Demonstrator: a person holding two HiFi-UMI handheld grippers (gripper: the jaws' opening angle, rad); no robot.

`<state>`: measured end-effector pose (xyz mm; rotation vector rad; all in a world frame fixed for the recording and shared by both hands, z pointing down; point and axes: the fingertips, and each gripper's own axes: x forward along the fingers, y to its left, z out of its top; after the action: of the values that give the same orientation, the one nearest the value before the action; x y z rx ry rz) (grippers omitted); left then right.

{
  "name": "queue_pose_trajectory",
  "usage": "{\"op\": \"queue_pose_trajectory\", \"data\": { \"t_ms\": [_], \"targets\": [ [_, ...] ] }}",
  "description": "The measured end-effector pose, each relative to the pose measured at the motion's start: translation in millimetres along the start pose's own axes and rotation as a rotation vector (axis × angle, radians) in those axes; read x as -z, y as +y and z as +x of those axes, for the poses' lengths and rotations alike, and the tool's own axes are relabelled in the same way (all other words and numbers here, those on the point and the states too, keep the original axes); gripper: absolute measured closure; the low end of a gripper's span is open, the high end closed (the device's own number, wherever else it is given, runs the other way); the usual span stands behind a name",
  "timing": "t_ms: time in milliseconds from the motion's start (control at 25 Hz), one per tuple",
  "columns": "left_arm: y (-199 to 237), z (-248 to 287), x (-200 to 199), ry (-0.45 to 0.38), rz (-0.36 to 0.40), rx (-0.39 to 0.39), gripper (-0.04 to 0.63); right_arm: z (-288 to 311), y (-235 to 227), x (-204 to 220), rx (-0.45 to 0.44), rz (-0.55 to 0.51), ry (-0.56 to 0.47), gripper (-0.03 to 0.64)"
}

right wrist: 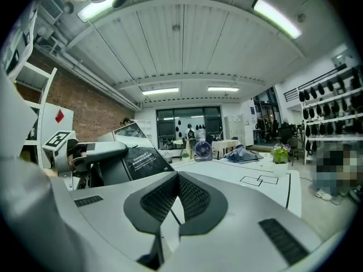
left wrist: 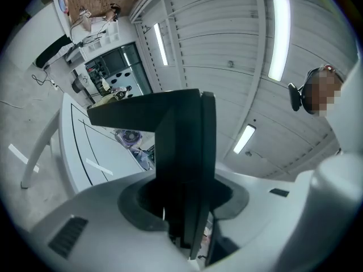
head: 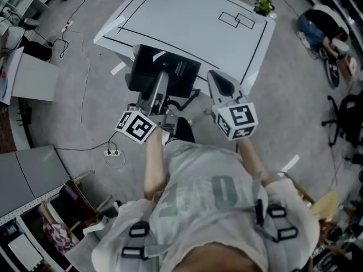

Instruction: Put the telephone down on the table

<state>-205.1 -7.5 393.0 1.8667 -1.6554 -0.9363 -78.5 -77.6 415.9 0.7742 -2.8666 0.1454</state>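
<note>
Telephone (head: 165, 68), a black slab with white print on its face, is off the table, clamped between the jaws of the left gripper (head: 161, 84). In the left gripper view the telephone (left wrist: 182, 146) fills the gap between the jaws and both pads press on its sides. From the head view it overlaps the near edge of the white table (head: 193, 21), held up in front of the person's chest.

The right gripper (head: 218, 77) is just beside it, to the right. Its pads meet at the tips with nothing between them (right wrist: 176, 181). From there the left gripper (right wrist: 96, 149) and the telephone (right wrist: 140, 162) show at the left, with the table stretching beyond them.

Black lines border the tabletop, and a small outlined rectangle (head: 237, 20) sits toward its far right. A potted plant (head: 262, 5) stands at the far right corner, well apart from the telephone. A fan (right wrist: 203, 150) and a heap of cloth (right wrist: 244, 152) lie at the far end.

On the grey floor, a power strip (head: 113, 151) with its cable lies left of the person, and an office chair (head: 345, 120) stands at the right.
</note>
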Motion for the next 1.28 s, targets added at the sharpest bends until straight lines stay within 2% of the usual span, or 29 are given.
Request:
{"op": "queue_pose_trajectory", "data": {
  "t_ms": [240, 480, 680, 840, 1080, 1280],
  "targets": [
    [28.0, 45.4, -50.5, 0.065, -0.009, 0.033, 0.431, 62.4, -10.8, -34.6, 0.043, 0.017, 0.009, 0.609],
    [48.7, 82.5, -79.8, 0.124, -0.006, 0.097, 0.431, 102.9, -28.4, -54.0, 0.099, 0.062, -0.018, 0.609],
    [60.5, 99.2, -69.0, 0.184, 0.0, 0.098, 0.431, 113.4, -47.1, -39.1, 0.148, 0.063, 0.02, 0.609],
    [64.9, 112.9, -59.9, 0.206, -0.013, 0.113, 0.431, 115.4, -64.9, -34.7, 0.152, 0.088, 0.02, 0.609],
    [61.2, 128.1, -52.1, 0.278, 0.041, 0.169, 0.431, 111.3, -78.9, -34.2, 0.157, 0.065, 0.021, 0.609],
    [62.2, 144.7, -41.6, 0.34, 0.045, 0.183, 0.431, 104.4, -93.5, -31.4, 0.202, 0.092, 0.025, 0.609]
  ]
}}
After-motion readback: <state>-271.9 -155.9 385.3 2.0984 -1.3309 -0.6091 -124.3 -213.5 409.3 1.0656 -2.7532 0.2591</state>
